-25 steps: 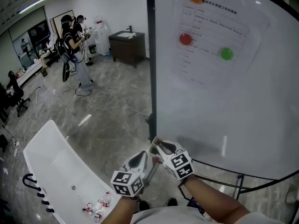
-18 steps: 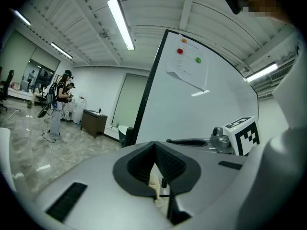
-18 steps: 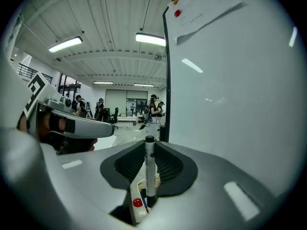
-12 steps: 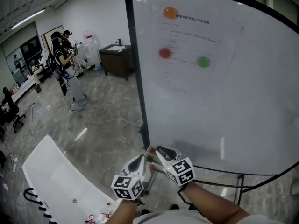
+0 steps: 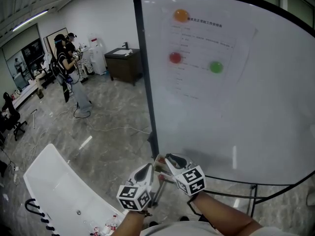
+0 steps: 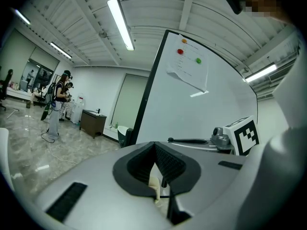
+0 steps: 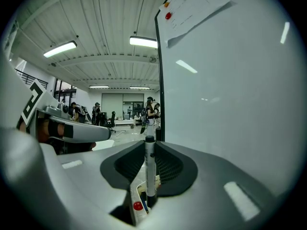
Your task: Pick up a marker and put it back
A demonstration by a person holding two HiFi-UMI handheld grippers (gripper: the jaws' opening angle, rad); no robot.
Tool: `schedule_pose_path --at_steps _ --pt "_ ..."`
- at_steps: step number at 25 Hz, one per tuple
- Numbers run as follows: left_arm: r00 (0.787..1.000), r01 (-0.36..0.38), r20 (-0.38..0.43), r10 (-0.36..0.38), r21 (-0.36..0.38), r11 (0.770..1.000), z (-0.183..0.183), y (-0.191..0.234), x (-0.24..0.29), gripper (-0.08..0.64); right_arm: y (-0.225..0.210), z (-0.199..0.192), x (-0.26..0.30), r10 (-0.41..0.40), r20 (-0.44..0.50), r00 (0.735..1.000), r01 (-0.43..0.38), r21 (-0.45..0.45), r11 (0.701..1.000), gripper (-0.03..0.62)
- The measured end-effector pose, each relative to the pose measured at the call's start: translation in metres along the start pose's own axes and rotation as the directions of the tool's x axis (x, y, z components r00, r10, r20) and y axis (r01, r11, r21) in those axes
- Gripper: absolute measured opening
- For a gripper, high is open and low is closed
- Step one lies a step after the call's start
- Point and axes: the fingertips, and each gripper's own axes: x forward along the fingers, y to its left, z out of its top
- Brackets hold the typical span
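A white marker (image 7: 149, 169) with a black cap stands upright between the jaws of my right gripper (image 7: 149, 150), which is shut on it. Under it lies a small cream pen tray (image 7: 136, 193) holding a red cap and a blue pen. My left gripper (image 6: 155, 147) has its jaws together with nothing between them. In the head view both grippers, the left (image 5: 146, 172) and the right (image 5: 169, 161), sit close together at the lower left corner of the whiteboard (image 5: 256, 107).
A printed sheet (image 5: 202, 58) hangs on the whiteboard under orange (image 5: 180, 15), red (image 5: 175, 58) and green (image 5: 216, 67) magnets. A long white table (image 5: 59, 186) stands at the lower left. People (image 5: 66, 58) and a dark cabinet (image 5: 123, 63) are far across the marble floor.
The head view has swung so the whiteboard sits further left in frame. Both grippers hold about the same place, and the right one keeps the marker.
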Motion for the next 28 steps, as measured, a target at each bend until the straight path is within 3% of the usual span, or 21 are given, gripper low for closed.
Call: schedule_pose_path --at_steps 11,17,23,28 --pt "1.0 -0.019 0.004 0.02 -0.015 1.0 0.0 0.013 -0.005 0.003 0.01 0.004 0.012 0.025 -0.018 1.0 -0.026 -0.054 0.998 0.067" --pt "0.999 -0.038 0.009 0.038 -0.039 0.999 -0.004 0.026 -0.012 0.003 0.017 -0.021 0.038 0.06 -0.148 0.987 -0.084 -0.161 0.983 0.067" --pt "0.996 -0.082 0.013 0.083 -0.069 0.994 -0.01 0.047 -0.025 0.005 0.033 -0.078 0.068 0.118 -0.338 0.934 -0.209 -0.247 0.946 0.067" --pt "0.992 -0.125 0.019 0.127 -0.093 0.988 -0.014 0.065 -0.038 0.004 0.047 -0.118 0.084 0.098 -0.456 0.884 -0.286 -0.364 0.886 0.067"
